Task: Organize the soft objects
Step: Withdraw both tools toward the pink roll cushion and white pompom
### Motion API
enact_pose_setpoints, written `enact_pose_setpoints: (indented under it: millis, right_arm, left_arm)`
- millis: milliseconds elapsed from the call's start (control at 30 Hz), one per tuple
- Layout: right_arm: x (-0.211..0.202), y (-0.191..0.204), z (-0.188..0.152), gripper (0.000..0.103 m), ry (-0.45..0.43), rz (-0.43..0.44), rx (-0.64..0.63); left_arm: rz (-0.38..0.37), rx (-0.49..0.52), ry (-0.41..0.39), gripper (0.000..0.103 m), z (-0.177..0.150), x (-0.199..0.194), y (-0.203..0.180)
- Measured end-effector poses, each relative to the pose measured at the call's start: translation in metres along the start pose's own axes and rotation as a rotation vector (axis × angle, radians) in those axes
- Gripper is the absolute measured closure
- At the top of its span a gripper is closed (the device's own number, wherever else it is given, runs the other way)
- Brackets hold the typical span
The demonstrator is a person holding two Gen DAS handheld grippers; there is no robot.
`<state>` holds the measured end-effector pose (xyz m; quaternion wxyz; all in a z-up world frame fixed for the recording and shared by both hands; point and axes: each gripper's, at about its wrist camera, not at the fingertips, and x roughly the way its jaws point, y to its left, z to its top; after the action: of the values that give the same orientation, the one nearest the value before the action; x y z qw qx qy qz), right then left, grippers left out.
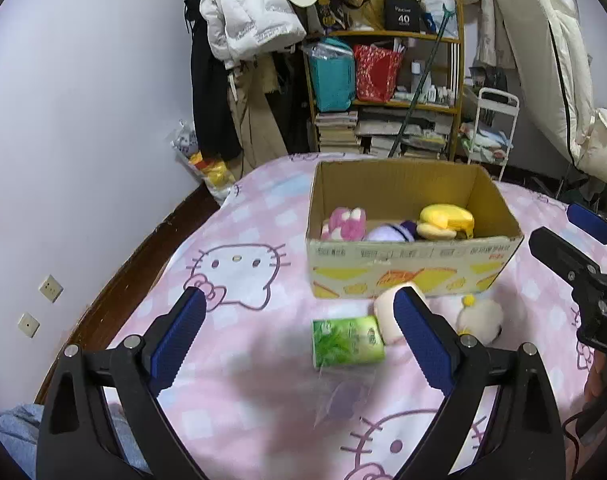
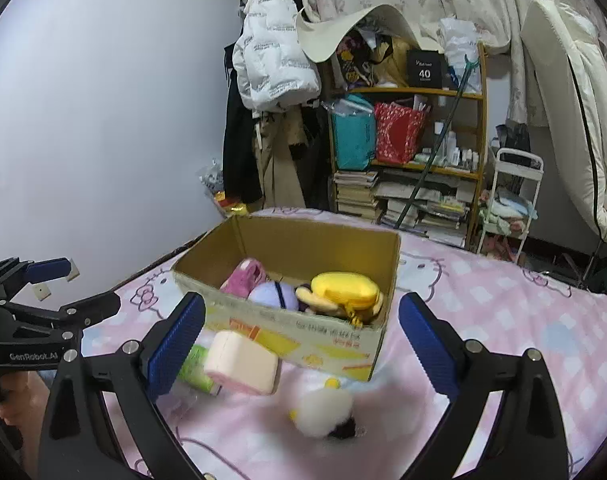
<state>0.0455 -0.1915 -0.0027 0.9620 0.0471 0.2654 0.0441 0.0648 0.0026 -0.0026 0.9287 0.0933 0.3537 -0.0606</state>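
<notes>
Now, your two tools and the soft things as they lie:

Left tool point(image 1: 299, 332): you hold it with its blue-padded fingers spread wide and nothing between the pads; it hangs over the bed, angled down at the loose items.

Right tool point(image 2: 301, 338): it too stands wide apart and holds nothing; its fingers frame the near wall of the box and the items in front of it.

Open brown cardboard box with yellow printing point(image 1: 415, 264): it sits on the pink cat-print bedsheet point(image 1: 239, 216), flaps open, ahead of both your tools.

Inside the box: a pink-and-white striped plush point(image 1: 343, 224) at the left, a round lilac plush point(image 1: 387, 234) in the middle, a yellow plush point(image 1: 443, 220) at the right.

Green plastic-wrapped tissue pack point(image 1: 345, 340): it lies on the sheet just in front of the box, between your left tool's fingers in that view.

Pale pink soft block point(image 2: 241, 362): it rests against the near wall of the box, touching the tissue pack's right side.

White fluffy plush with yellow bits point(image 2: 323, 412): it lies on the sheet just right of the block, near the box; it looks blurred from your right wrist.

Background: a wooden shelf of books and bags point(image 1: 387, 92) stands past the bed, with a white puffer jacket point(image 1: 247, 12) hanging beside it.
</notes>
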Motion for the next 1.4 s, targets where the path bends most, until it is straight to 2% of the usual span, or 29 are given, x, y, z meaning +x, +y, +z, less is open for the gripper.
enact_pose_setpoints:
  millis: [200, 733, 900, 1100, 1400]
  right_arm:
    - [0.008, 0.000, -0.011, 0.001, 0.059, -0.008, 0.010]
    - [0.046, -0.019, -0.032, 0.001, 0.198, -0.007, 0.081]
    - [0.060, -0.022, -0.042, 0.001, 0.281, -0.019, 0.093]
    - [0.077, -0.023, -0.055, 0.001, 0.364, -0.017, 0.100]
    - [0.094, -0.029, -0.068, 0.001, 0.435, -0.019, 0.133]
  left_arm:
    - [-0.043, 0.008, 0.065, 0.009, -0.004, 0.018, -0.004]
    - [-0.043, 0.100, 0.281, 0.009, -0.023, 0.072, -0.029]
    - [-0.059, 0.110, 0.312, 0.009, -0.031, 0.084, -0.031]
    - [-0.061, 0.122, 0.387, 0.009, -0.039, 0.102, -0.035]
    - [-0.090, 0.122, 0.482, 0.009, -0.049, 0.120, -0.039]
